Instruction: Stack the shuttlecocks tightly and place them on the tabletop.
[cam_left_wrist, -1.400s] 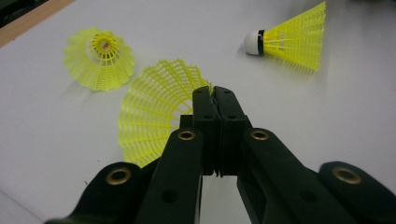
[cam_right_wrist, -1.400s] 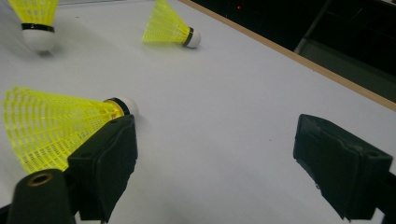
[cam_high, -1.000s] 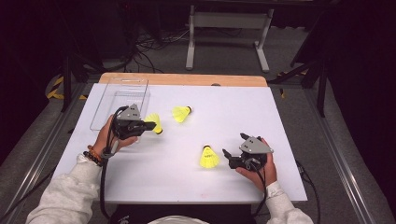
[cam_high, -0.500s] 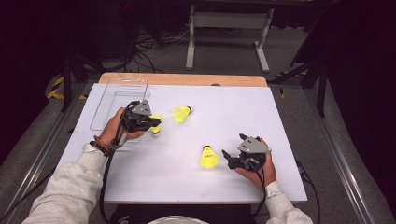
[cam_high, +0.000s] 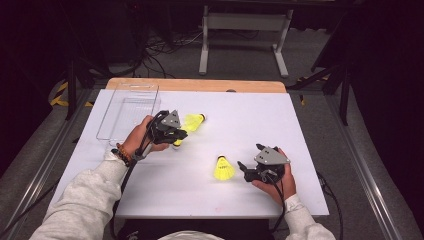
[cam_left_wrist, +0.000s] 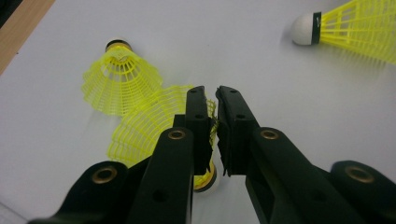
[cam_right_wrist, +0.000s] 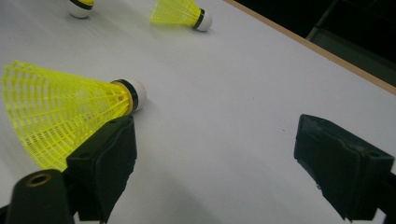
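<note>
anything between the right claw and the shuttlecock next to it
No. In the high view only bare white table separates the open right claw from the shuttlecock; the right gripper view shows it beside one jaw.

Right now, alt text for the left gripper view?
Left gripper with its fingers nearly shut on the rim of a yellow shuttlecock. A second shuttlecock lies just beyond it, a third at top right, all on a white table.

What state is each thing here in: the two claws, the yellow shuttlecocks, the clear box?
left gripper: shut on the held shuttlecock, jaws just easing open.
right gripper: open, holding nothing.
held shuttlecock: skirt pinched between the jaws.
far shuttlecock: lying on its side, free.
near shuttlecock: lying on its side, free.
clear tray: empty.
</note>
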